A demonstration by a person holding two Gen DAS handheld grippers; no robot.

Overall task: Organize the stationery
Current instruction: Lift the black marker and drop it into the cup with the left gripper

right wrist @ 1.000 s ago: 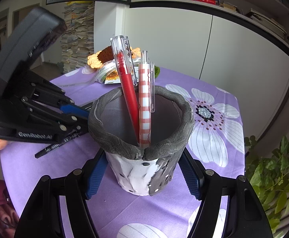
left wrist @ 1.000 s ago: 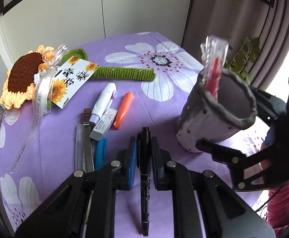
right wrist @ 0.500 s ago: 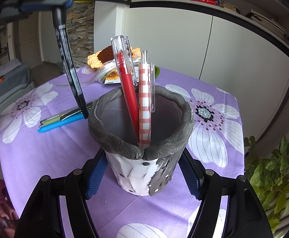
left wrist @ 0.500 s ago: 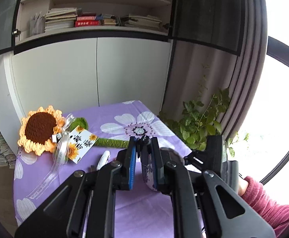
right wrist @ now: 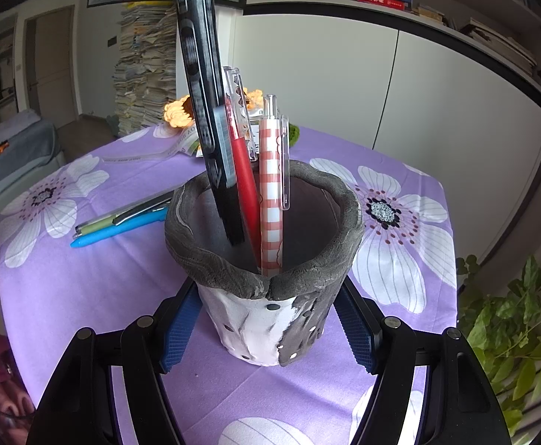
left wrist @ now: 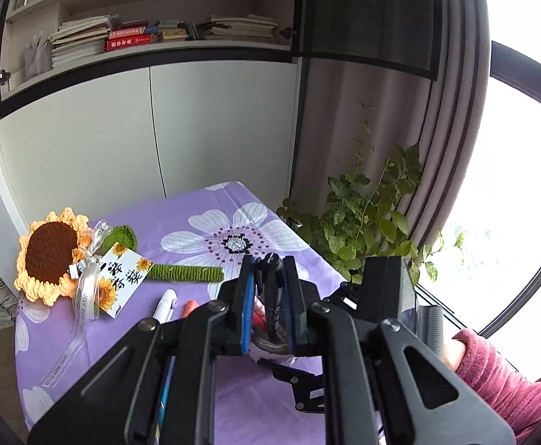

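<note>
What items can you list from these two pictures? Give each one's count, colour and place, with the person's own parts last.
Pen holder: one, grey and white, between the right gripper's fingers.
Black pen: one, tip inside the holder, held by the left gripper.
Red pen: one, in holder.
Checked pen: one, red-white, in holder.
Blue pen: one, on tablecloth.
Green pen: one, beside the blue.
Crochet sunflower: one, yellow-brown, far left.
Tablecloth: purple, floral.
Left gripper.
Right gripper.
</note>
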